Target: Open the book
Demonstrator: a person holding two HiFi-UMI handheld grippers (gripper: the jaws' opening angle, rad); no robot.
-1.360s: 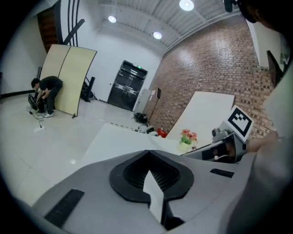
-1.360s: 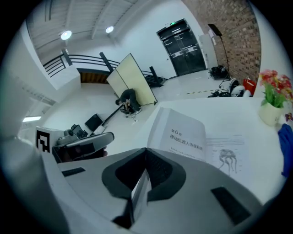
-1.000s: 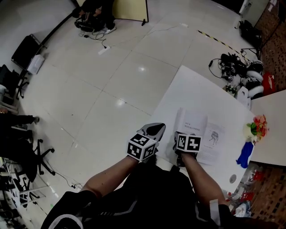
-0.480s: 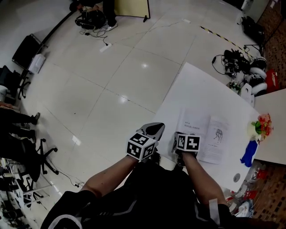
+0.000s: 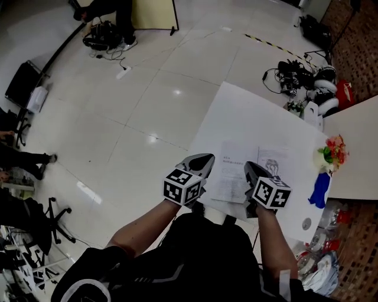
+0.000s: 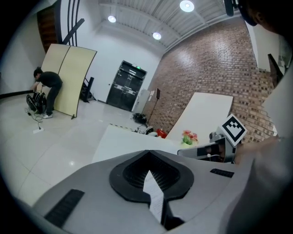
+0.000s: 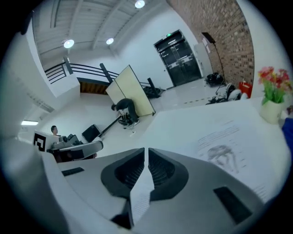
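Note:
The book (image 5: 236, 168) lies open on the white table (image 5: 248, 115), a text page to the left and a page with a drawing (image 5: 274, 164) to the right. My left gripper (image 5: 201, 162) reaches to the book's near left edge. In the left gripper view its jaws stand together, with a printed page (image 6: 154, 196) pinched in the slit of the left gripper (image 6: 149, 157). My right gripper (image 5: 253, 171) is over the book's near middle. The right gripper (image 7: 145, 153) has its jaws nearly together on a strip of printed page (image 7: 139, 196).
A vase of flowers (image 5: 332, 154) and a blue object (image 5: 319, 189) stand at the table's right end beside a second table (image 5: 357, 147). Cables and gear (image 5: 298, 76) lie on the floor beyond. A person (image 5: 103, 9) bends by a yellow board far left.
My right gripper has moved to the right, away from the left one. The book now lies a little further left, under and between the two grippers. The left gripper has barely moved.

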